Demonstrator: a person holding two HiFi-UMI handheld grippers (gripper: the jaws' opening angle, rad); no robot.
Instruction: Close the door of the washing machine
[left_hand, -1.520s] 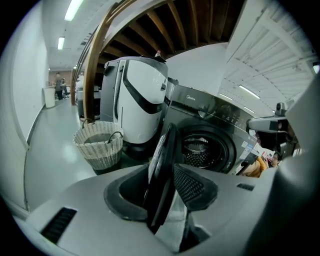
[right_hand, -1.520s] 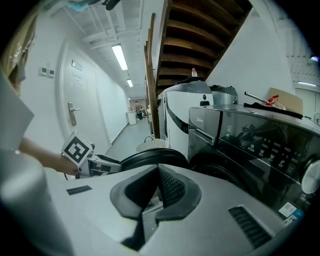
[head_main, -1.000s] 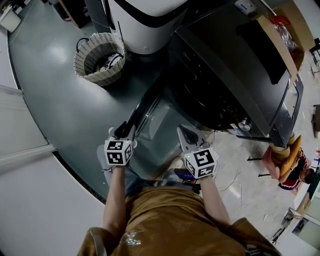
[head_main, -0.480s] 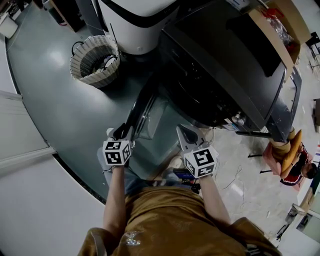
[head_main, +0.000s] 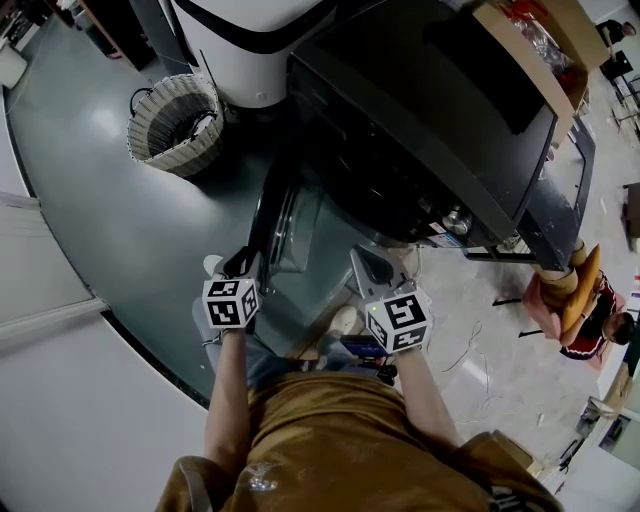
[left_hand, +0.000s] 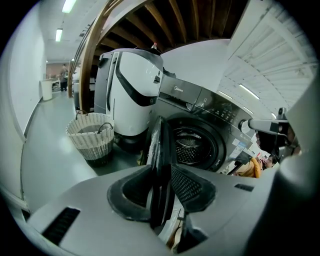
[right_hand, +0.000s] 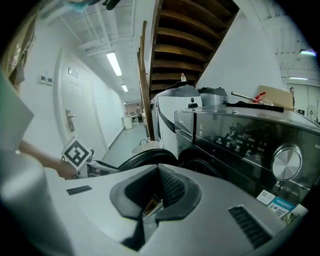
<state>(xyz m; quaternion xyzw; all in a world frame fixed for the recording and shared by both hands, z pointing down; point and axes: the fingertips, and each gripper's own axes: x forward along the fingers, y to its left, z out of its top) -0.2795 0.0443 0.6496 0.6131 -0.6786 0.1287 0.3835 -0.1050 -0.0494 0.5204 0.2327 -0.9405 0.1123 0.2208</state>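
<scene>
Grasp step: the left claw (head_main: 243, 263), just closing, seemingly pinches the open door (left_hand: 159, 145) by its edge. The right claw (head_main: 368, 266) hangs beside it, apart and empty. Next, swing the door ahead-right onto the washing machine (head_main: 430, 120) until it latches.

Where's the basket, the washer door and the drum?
basket (left_hand: 92, 142): left gripper view, on its woven wall.
door (head_main: 300, 240): head view, on its window.
drum (left_hand: 190, 145): left gripper view, on its holey inside.
</scene>
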